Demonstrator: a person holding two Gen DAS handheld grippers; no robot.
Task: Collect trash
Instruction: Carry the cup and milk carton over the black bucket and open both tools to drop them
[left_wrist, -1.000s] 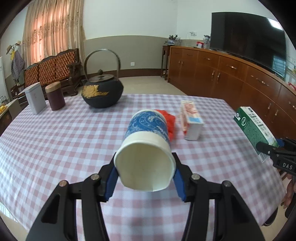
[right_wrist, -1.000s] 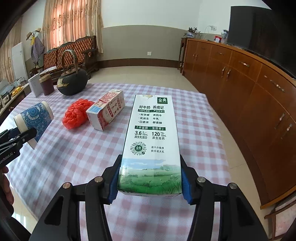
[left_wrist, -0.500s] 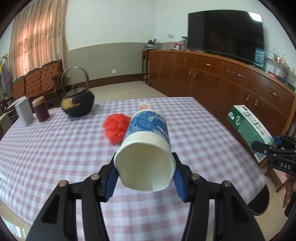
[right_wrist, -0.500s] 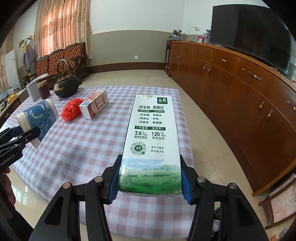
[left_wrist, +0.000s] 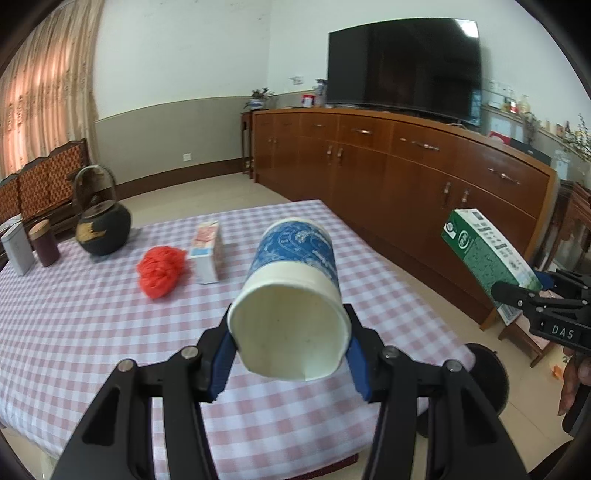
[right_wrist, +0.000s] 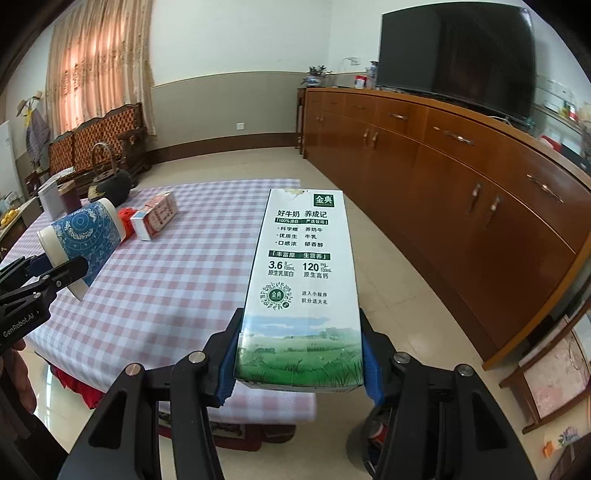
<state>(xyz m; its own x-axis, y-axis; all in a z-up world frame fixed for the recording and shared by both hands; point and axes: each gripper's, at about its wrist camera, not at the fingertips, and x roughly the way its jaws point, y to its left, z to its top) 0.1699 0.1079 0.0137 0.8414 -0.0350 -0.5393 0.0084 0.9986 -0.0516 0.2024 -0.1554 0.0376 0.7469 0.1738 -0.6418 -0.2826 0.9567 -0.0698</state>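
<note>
- Left gripper (left_wrist: 290, 363) is angled down over the near edge of the checked table (left_wrist: 92, 332), both black arms fanning out from the bottom of the left wrist view.
- It's clamped on a paper cup (left_wrist: 291, 295): blue pads pressing the white rim band on either side, open mouth facing back at the camera, blue patterned body pointing away over the tablecloth. The cup is held up in the air, not touching the table.
- Right gripper (right_wrist: 299, 363) is tilted down as well, but it's out past the table's right side, mostly over the tiled floor (right_wrist: 399, 280) with the wooden sideboard (right_wrist: 480, 184) further right.
- It's squeezing a milk carton (right_wrist: 303, 280) by the bottom end, the green meadow print sitting right between the blue pads, and the carton sticks straight out ahead, printed face up.
- From the right wrist view you can see the left gripper with its cup off to the left, over the table; a bit of the person's hand (right_wrist: 18, 369) shows under it.
- Left on the table: a red crumpled plastic bag (left_wrist: 160, 269) just beside a small lying drink box (left_wrist: 207, 254), well ahead of both grippers.
- Farther back there's a black kettle (left_wrist: 103, 227) plus a dark canister (left_wrist: 44, 243) and a grey tin (left_wrist: 16, 247) at the far left.
</note>
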